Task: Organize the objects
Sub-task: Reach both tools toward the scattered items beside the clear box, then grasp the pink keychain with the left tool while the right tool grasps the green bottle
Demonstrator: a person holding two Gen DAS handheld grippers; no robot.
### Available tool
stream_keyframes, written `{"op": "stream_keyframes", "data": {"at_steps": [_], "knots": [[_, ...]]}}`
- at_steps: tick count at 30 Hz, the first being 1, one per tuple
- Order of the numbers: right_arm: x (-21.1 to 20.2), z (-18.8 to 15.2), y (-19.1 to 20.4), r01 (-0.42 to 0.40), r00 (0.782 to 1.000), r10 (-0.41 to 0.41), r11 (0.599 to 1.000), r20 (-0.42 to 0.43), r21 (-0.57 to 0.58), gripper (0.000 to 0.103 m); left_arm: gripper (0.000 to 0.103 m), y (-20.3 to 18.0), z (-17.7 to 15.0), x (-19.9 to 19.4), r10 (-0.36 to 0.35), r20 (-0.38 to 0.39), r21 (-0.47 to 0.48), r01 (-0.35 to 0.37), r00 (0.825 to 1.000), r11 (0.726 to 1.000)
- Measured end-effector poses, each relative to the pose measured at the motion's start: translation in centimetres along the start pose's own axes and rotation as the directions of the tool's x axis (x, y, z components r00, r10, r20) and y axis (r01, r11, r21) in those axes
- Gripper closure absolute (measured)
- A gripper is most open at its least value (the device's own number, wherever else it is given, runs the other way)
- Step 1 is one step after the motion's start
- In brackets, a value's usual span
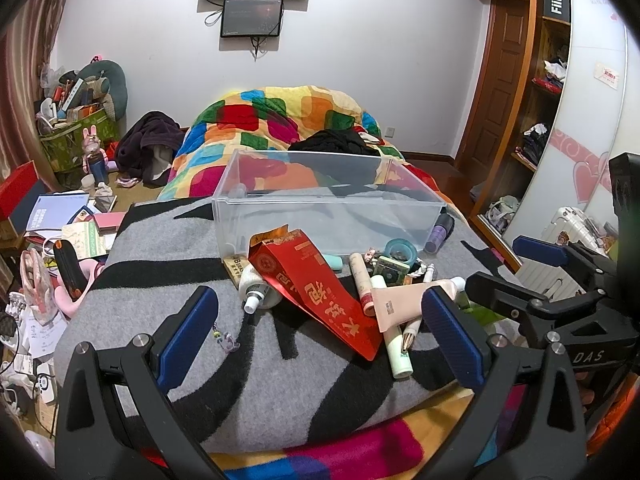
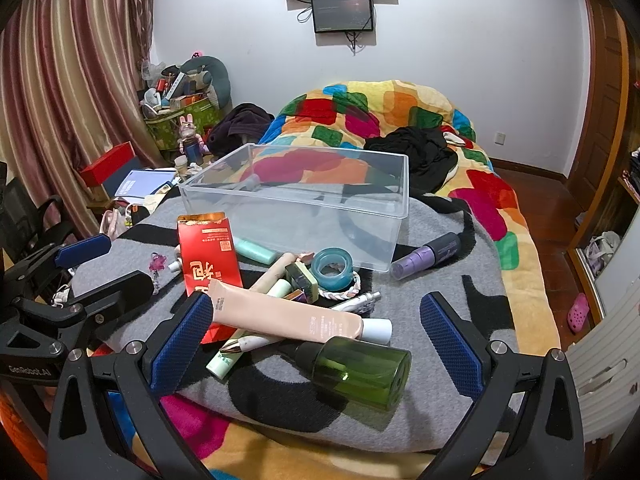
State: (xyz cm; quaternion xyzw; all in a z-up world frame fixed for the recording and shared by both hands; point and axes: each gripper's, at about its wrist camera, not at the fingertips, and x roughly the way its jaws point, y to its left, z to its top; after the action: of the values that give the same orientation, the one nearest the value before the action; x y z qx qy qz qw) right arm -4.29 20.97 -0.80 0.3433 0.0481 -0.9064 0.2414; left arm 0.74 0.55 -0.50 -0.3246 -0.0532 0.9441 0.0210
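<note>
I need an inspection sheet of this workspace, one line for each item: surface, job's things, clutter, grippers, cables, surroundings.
Surface: grey and black blanket over a bed with a colourful quilt.
Job's things: clear plastic bin, nothing inside; in front of it a pile with a red packet, pink tube, green bottle, teal tape roll; purple bottle beside the bin's right corner.
Clutter: papers and boxes left of the bed; black clothes on the quilt.
Grippers: left gripper open, empty; right gripper open, empty, around the pile's near end.
Cables: wires hang under the wall screens.
Surroundings: curtain, open wardrobe.
</note>
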Motion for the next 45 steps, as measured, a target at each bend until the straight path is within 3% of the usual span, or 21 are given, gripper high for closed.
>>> {"op": "stream_keyframes", "data": {"at_steps": [10, 14, 24, 32, 37, 41, 45], "knots": [[0.2, -1.0, -0.4, -0.002, 1.0, 0.002, 1.0, -0.022, 0.01, 0.0, 0.0, 3.1, -1.9, 0.2, 0.059, -0.049, -0.025, -0.061, 0.997, 0.998], [0.6, -2.0, -0.9, -0.003, 0.999, 0.004, 1.0, -0.054, 0.025, 0.0, 0.014, 4.7, -2.9, 0.4, 0.068, -0.087, -0.05, -0.073, 0.994, 0.996], [1.5, -3.4, -2.3, 0.013, 0.995, -0.006, 0.997, -0.102, 0.075, 0.0, 0.017, 7.6, -2.8, 3.4, 0.117, -0.14, -0.125, -0.135, 0.983, 0.983], [2.2, -3.5, -2.3, 0.024, 0.993, -0.015, 0.997, -0.113, 0.075, 0.0, 0.038, 8.6, -2.5, 7.0, 0.158, -0.207, -0.116, -0.185, 0.965, 0.976], [2.5, -3.6, -3.0, 0.04, 0.992, -0.026, 0.993, -0.127, 0.109, 0.001, 0.052, 8.5, -2.4, 7.7, 0.216, -0.185, -0.088, -0.235, 0.959, 0.968], [2.8, -3.8, -3.5, 0.024, 0.99, -0.004, 0.991, -0.144, 0.133, 0.019, 0.074, 8.8, -2.3, 8.0, 0.226, -0.17, -0.077, -0.241, 0.959, 0.967], [3.0, -4.0, -3.7, 0.004, 0.988, 0.018, 0.99, -0.152, 0.142, 0.039, 0.075, 9.0, -2.4, 7.7, 0.216, -0.161, -0.075, -0.23, 0.963, 0.97]]}}
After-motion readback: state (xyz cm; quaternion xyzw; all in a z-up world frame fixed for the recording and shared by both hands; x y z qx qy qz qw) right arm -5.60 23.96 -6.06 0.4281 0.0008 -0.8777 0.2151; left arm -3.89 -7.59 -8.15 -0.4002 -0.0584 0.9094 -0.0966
